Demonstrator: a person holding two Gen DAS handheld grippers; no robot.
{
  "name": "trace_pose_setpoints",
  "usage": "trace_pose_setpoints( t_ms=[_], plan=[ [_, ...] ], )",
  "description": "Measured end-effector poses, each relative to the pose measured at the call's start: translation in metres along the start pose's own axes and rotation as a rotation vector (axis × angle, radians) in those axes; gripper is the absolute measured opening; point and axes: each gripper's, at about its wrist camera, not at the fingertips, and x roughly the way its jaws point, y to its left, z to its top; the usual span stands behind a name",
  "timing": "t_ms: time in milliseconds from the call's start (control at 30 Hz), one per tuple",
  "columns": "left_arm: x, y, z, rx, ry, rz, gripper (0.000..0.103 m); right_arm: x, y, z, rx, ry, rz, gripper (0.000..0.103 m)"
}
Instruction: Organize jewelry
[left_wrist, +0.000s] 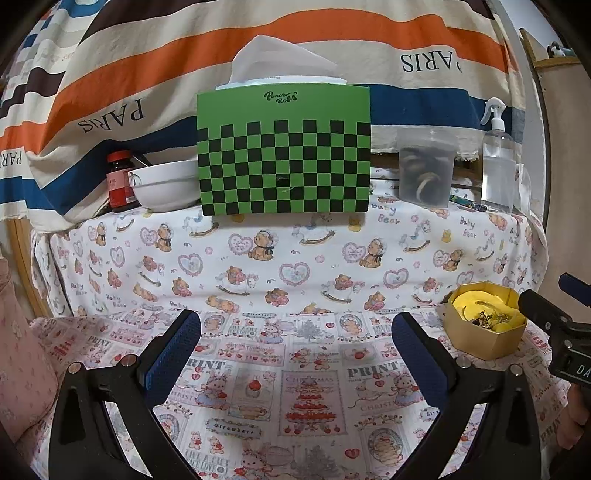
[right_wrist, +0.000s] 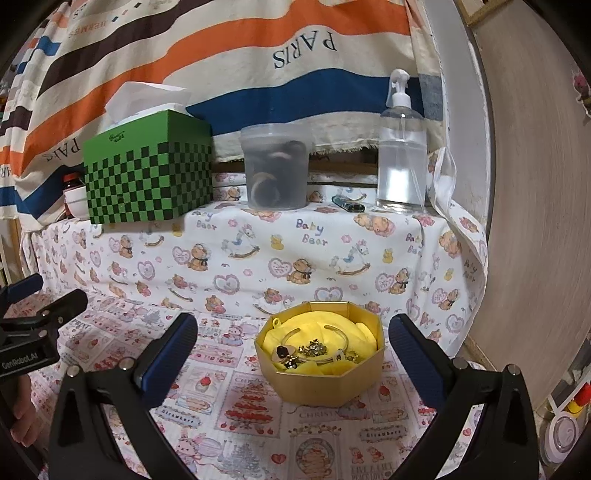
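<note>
1. You appear to be at the very start or end: both your left gripper (left_wrist: 295, 332) and right gripper (right_wrist: 293, 332) stand wide and empty.
2. The gold octagonal box (right_wrist: 321, 384), jewelry (right_wrist: 314, 350) heaped on its yellow lining, sits at twelve o'clock between your right fingers, three o'clock from your left.
3. If pieces remain to sort, lower the right and narrow onto one.
4. Printed cloth (right_wrist: 258, 435) covers the surface; a green tissue box (left_wrist: 283, 151) and spray bottle (right_wrist: 400, 147) stand on the ledge behind.
</note>
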Motion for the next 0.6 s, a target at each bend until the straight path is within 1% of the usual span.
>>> trace_pose_setpoints(
  t_ms=[600],
  plan=[
    [0.0010, -0.0002, 0.0006, 0.003, 0.008, -0.008, 0.102, 0.0016, -0.0004, -0.0002, 0.002, 0.008, -0.005, 0.103]
  ],
)
